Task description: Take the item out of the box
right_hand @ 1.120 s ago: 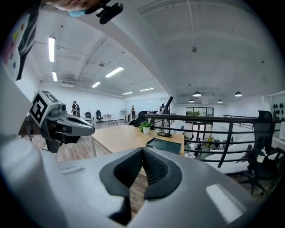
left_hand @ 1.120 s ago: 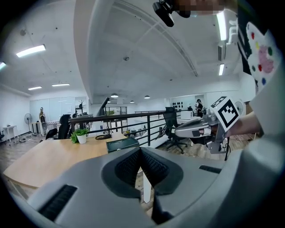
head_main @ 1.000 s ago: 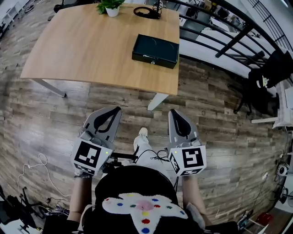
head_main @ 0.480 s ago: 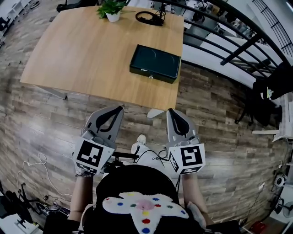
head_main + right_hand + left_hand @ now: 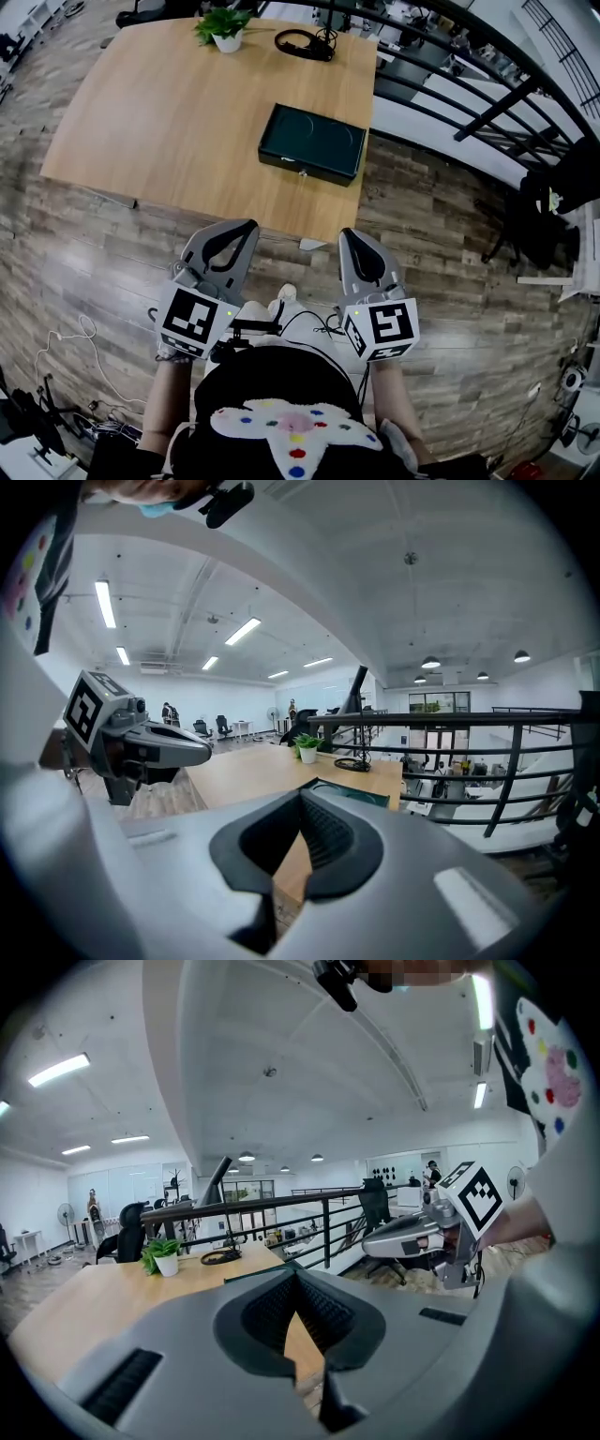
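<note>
Person stands on a wood-plank floor (image 5: 112,253) facing a light wooden table (image 5: 169,112), one gripper in each hand, both held low and short of the table's near edge. Left gripper (image 5: 246,226) points toward the table; in its own view the jaws (image 5: 295,1270) meet at the tips, with nothing between them, only table edge and floor showing through the notch behind. Right gripper (image 5: 349,234) is the same: tips pressed together (image 5: 302,795) and empty. The two tools sit side by side, apart, and each shows in the other's view (right gripper (image 5: 370,1239), left gripper (image 5: 204,753)). The box (image 5: 312,142), dark green and flat, lies on the table near its right edge, well ahead of both grippers and touched by neither. Its lid is down, with a small latch on the side facing the person, so the item inside cannot be seen. The box's lid peeks over the jaws in both gripper views (image 5: 260,1273) (image 5: 361,794). At the table's far end stand a small potted plant (image 5: 223,25) in a white pot and, to its right, a black looped cable or headset (image 5: 302,42). A dark railing (image 5: 450,84) runs just past the table's right side. A white cable (image 5: 70,342) lies on the floor at the person's left.
</note>
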